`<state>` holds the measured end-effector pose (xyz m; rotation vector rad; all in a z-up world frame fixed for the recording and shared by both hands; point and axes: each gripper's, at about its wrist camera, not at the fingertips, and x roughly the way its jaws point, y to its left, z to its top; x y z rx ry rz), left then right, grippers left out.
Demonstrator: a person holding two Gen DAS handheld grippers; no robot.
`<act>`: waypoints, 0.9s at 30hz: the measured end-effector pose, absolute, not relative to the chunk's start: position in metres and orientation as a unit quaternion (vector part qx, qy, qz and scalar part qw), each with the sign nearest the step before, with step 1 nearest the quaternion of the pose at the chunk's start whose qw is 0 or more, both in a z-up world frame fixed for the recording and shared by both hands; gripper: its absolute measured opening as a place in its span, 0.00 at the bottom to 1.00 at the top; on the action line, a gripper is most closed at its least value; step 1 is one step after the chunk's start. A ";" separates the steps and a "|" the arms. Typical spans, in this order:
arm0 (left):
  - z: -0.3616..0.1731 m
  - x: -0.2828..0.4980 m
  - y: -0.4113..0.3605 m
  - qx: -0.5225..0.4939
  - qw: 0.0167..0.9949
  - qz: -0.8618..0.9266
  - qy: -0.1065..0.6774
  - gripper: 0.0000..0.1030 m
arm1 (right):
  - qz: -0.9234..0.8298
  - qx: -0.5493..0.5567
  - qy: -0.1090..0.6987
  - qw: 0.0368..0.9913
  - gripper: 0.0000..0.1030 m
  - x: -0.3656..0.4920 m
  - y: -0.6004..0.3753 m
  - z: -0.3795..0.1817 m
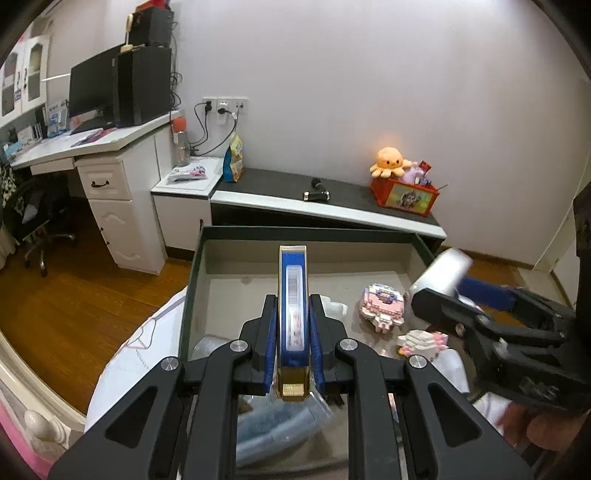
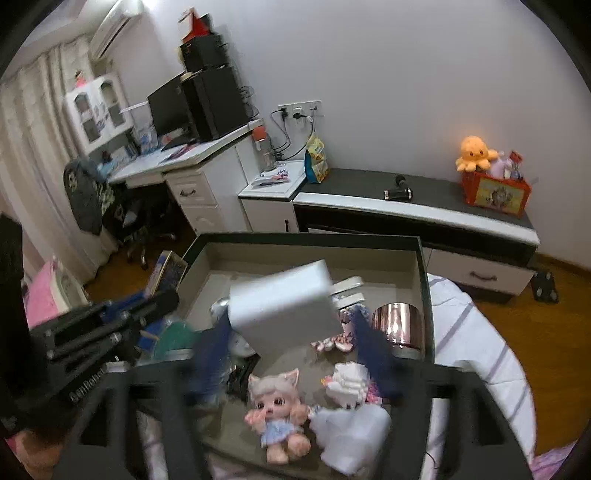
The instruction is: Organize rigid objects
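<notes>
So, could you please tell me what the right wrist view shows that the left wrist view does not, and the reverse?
Only the right wrist view shows the doll with cat ears, the rose-gold cylinder in the box, and the wall air conditioner. Only the left wrist view shows the narrow edge of the blue and gold box, with the left gripper shut on it. Both show the open dark-rimmed box, the white block between the right gripper's wide jaws, and the orange octopus plush.

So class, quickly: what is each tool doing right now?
Left tool: shut on the blue and gold box.
Right tool: open, white box between its fingers.
</notes>
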<state>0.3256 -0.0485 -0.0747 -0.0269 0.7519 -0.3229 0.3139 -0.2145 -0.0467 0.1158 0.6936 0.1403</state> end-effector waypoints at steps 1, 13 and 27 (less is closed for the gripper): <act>-0.076 0.328 -0.050 -0.008 0.918 -0.151 0.367 0.30 | 0.059 0.058 0.336 0.938 1.00 0.314 -0.216 -0.048; -0.063 0.314 -0.029 -0.022 0.938 -0.099 0.333 1.00 | 0.047 0.089 0.324 0.941 1.00 0.307 -0.230 -0.040; -0.047 0.252 -0.011 -0.015 0.944 -0.081 0.321 1.00 | 0.044 0.089 0.294 0.951 1.00 0.254 -0.218 -0.012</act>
